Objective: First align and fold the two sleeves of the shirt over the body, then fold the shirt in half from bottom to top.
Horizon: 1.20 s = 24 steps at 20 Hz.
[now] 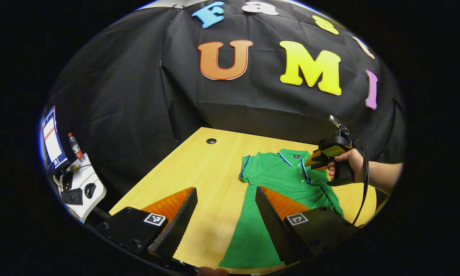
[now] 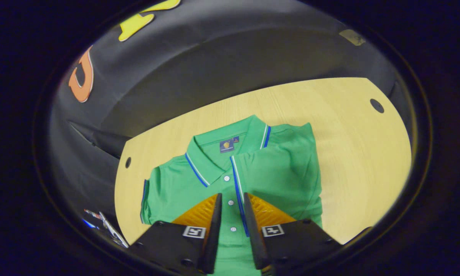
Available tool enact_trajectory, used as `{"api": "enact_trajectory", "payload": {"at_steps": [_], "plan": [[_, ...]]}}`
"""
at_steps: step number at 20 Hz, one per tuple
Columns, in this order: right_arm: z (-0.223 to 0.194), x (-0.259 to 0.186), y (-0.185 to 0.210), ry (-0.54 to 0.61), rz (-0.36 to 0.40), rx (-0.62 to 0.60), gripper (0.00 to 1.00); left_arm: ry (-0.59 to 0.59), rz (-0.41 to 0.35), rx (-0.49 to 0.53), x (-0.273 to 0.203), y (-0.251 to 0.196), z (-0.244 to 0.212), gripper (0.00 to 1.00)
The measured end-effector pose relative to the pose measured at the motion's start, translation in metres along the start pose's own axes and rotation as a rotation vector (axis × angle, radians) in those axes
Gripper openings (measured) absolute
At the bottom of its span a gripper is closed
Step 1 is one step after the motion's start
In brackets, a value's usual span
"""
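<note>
the green shirt (image 2: 253, 168) lies flat on the yellow wood table (image 2: 348, 126), collar at the far side. in the right gripper view one sleeve is folded over the body and the other sleeve (image 2: 149, 199) sticks out. the right tool (image 2: 231, 201) hangs over the buttons with a small gap, holding nothing. the left tool (image 1: 226, 195) is wide open above the table and the shirt's bottom part.

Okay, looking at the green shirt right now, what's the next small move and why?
Probably bring the open left gripper to the sleeve that lies spread flat. The other sleeve already lies folded over the shirt body, with the right gripper hovering above the buttons.
</note>
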State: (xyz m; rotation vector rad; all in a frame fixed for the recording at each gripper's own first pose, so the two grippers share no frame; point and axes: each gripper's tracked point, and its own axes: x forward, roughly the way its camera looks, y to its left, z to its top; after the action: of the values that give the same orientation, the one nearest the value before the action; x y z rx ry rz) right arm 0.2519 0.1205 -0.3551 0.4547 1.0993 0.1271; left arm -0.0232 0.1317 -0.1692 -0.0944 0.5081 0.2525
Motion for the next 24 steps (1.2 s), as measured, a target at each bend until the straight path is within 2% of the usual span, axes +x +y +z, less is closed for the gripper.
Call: {"api": "enact_trajectory", "payload": {"at_steps": [2,3,4,5,6,7,8,9,10,11,13,15,18,22,24], "plan": [[-0.004,-0.024,0.003,-0.017,0.024,-0.024,0.67,-0.017,-0.044,0.004,0.008,-0.01,0.008,0.98],[-0.008,-0.039,0.002,-0.024,0.029,-0.042,0.81,-0.023,-0.064,0.002,0.014,-0.015,0.011,0.98],[-0.011,-0.055,0.001,-0.033,0.039,-0.061,0.81,-0.02,-0.091,0.0,0.02,-0.02,0.015,0.98],[-0.014,-0.073,-0.001,-0.048,0.045,-0.08,0.89,-0.012,-0.12,0.0,0.026,-0.025,0.019,0.98],[-0.014,-0.091,-0.003,-0.073,0.054,-0.1,0.82,-0.006,-0.144,0.0,0.033,-0.028,0.019,0.98],[-0.016,-0.11,-0.004,-0.1,0.062,-0.124,0.92,-0.001,-0.164,0.002,0.041,-0.03,0.022,0.98],[-0.017,-0.129,-0.007,-0.129,0.071,-0.152,0.93,0.005,-0.178,0.008,0.049,-0.031,0.027,0.98],[-0.02,-0.15,-0.009,-0.158,0.08,-0.177,0.86,0.012,-0.196,0.016,0.058,-0.033,0.03,0.98],[-0.023,-0.169,-0.012,-0.184,0.093,-0.201,0.86,0.019,-0.219,0.022,0.066,-0.036,0.034,0.98],[-0.029,-0.189,-0.013,-0.202,0.113,-0.228,0.93,0.02,-0.254,0.024,0.075,-0.043,0.037,0.98],[-0.05,-0.219,-0.014,-0.19,0.185,-0.294,0.93,0.033,-0.32,0.043,0.097,-0.056,0.04,0.97],[-0.067,-0.241,-0.027,-0.187,0.21,-0.348,0.93,0.082,-0.344,0.07,0.126,-0.06,0.033,0.97],[-0.086,-0.26,-0.047,-0.19,0.21,-0.407,0.93,0.125,-0.377,0.099,0.165,-0.067,0.026,0.98],[-0.113,-0.26,-0.075,-0.13,0.201,-0.367,0.93,0.249,-0.397,0.103,0.224,-0.067,-0.01,0.97],[-0.121,-0.258,-0.089,-0.106,0.196,-0.34,0.94,0.324,-0.382,0.091,0.256,-0.058,-0.032,0.98]]}}
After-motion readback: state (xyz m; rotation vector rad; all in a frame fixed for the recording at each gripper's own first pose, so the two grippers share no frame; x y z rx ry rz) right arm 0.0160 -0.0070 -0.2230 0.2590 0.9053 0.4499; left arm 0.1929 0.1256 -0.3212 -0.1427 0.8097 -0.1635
